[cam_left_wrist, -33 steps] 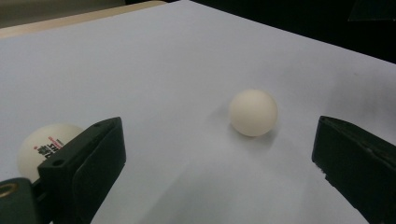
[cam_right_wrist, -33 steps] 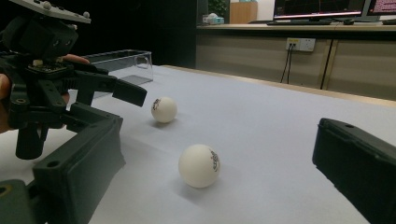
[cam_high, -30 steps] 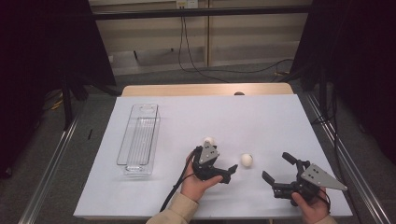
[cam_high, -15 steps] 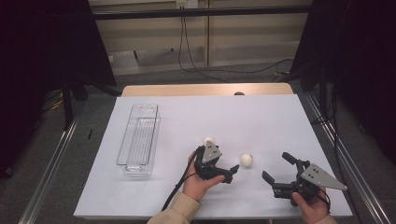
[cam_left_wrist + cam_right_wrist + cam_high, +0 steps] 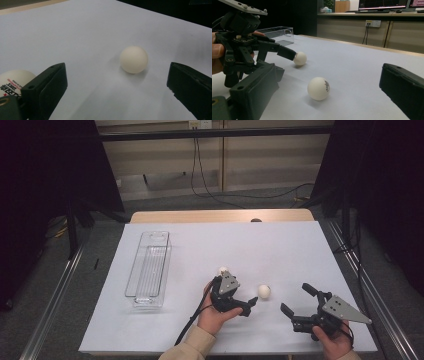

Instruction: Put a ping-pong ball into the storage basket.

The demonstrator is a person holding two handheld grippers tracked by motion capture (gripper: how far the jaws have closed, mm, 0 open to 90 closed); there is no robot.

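White table, clear bin, two tongs and two balls are laid out, with the nearer ball framed for a grasp.

White table (image 5: 210, 245) is spread under everything, and a clear bin (image 5: 149, 270) is set well to the left of both tongs. Left gripper (image 5: 247, 306) is held with jaws spread, empty, pointed at the nearer ball (image 5: 264, 291), which lies just ahead of and between its jaws (image 5: 133, 59); right gripper (image 5: 298, 306), likewise spread and empty, is kept farther off. A second ball (image 5: 223, 269) is lodged just behind the left gripper. No long axis is offered by a ball, so the left gripper is judged better placed.
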